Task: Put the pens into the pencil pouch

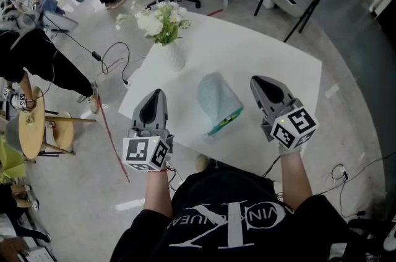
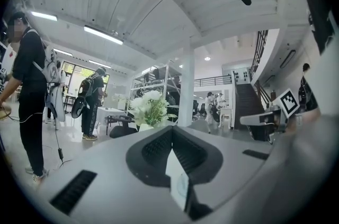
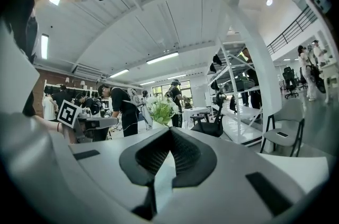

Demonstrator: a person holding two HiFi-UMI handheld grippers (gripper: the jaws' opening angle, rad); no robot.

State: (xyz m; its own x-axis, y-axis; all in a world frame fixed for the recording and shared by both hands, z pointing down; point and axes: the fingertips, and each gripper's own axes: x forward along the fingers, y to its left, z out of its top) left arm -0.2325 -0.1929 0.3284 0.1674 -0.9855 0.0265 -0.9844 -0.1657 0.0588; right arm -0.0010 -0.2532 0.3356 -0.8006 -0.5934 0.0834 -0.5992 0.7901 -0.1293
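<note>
Pencil pouch [image 1: 216, 100], long axis 11-to-5 on the surface [image 1: 272, 50], lies 9 o'clock of my nearer right gripper [image 1: 256, 81] and 3 o'clock of my left gripper [image 1: 159, 93], both jaws clenched empty.

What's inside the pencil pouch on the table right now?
In the head view, only a teal strip with a yellowish spot shows at the near end of the pencil pouch; whether that is a pen or lining is unclear. Its fabric covers the rest of the inside.

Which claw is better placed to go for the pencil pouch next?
Right, probably: the right claw hangs just beside the pencil pouch, while the left claw is farther off. Both are shut.
</note>
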